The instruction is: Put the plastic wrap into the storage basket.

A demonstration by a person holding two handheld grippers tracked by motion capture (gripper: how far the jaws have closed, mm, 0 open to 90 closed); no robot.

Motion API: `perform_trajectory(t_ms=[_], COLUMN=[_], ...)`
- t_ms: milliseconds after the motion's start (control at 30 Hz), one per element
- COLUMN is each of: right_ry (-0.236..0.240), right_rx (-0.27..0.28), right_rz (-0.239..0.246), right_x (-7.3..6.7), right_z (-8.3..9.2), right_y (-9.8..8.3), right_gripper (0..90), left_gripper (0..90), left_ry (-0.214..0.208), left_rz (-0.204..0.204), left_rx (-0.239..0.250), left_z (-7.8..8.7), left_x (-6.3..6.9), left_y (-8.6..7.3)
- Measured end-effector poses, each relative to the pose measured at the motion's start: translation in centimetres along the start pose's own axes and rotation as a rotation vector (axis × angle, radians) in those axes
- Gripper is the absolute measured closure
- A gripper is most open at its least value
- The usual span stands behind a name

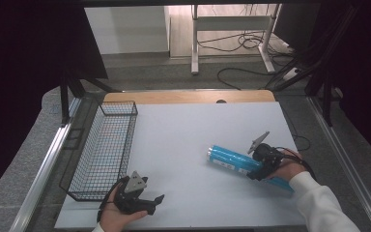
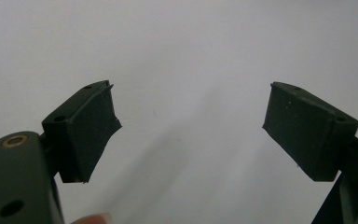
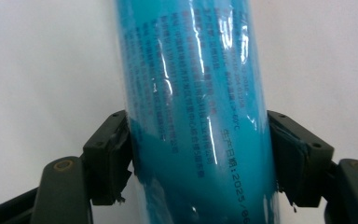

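Here we see a white table (image 1: 183, 145) with a black wire basket (image 1: 104, 150) standing along its left side, long and narrow, one short end toward the far edge. On the right half of the table lies a blue tube (image 1: 232, 161), a long cylinder wrapped in glossy film with small printed text and a white label, set at a slant with one end pointing toward the middle of the table and the other toward the person's right hand (image 1: 286, 170). The right gripper (image 1: 256, 171) clasps this tube partway along its length; in the right gripper view we find the tube (image 3: 196, 116) running up between the two black jaws, both pads pressed against its sides. The white sleeve (image 1: 321, 203) of that arm enters from the lower right corner. Near the front left of the table, just beside the basket's near end, the left hand (image 1: 118, 215) holds the left gripper (image 1: 157, 203), whose jaws stand spread wide with nothing between them; in the left gripper view the gripper (image 2: 189, 126) looks onto bare white surface, and a fingertip (image 2: 93, 218) peeks in at the bottom edge.
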State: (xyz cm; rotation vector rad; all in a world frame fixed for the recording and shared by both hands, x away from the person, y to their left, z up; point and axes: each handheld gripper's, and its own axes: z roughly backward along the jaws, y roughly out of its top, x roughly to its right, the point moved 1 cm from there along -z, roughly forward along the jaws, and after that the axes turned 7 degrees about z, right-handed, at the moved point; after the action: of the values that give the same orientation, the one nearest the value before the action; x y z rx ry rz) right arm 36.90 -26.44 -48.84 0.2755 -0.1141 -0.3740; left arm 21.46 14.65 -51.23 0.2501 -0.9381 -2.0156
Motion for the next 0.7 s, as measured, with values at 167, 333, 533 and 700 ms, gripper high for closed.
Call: perform_trajectory(t_ms=[167,333,533,700], right_ry=[0.008,0.009,0.008,0.029], right_rx=[0.043,0.084,0.110,0.165], right_rz=[-0.040,-0.097,-0.111,-0.134], right_x=[0.1,0.1,-0.2,-0.5], right_z=[0.5,1.7,2.1,2.6], right_y=[0.1,0.2,0.3,0.9], right_gripper=[31.6,32.3,32.3,32.3], left_gripper=[16.4,16.5,16.5,16.5], left_ry=[-0.001,-0.001,-0.002,-0.006], left_rz=[0.002,0.004,0.003,0.006], left_rx=[0.004,0.012,0.009,0.006], left_z=[0.1,0.2,0.1,0.0], left_x=[0.0,0.1,0.1,0.1], left_y=[0.0,0.1,0.1,0.1])
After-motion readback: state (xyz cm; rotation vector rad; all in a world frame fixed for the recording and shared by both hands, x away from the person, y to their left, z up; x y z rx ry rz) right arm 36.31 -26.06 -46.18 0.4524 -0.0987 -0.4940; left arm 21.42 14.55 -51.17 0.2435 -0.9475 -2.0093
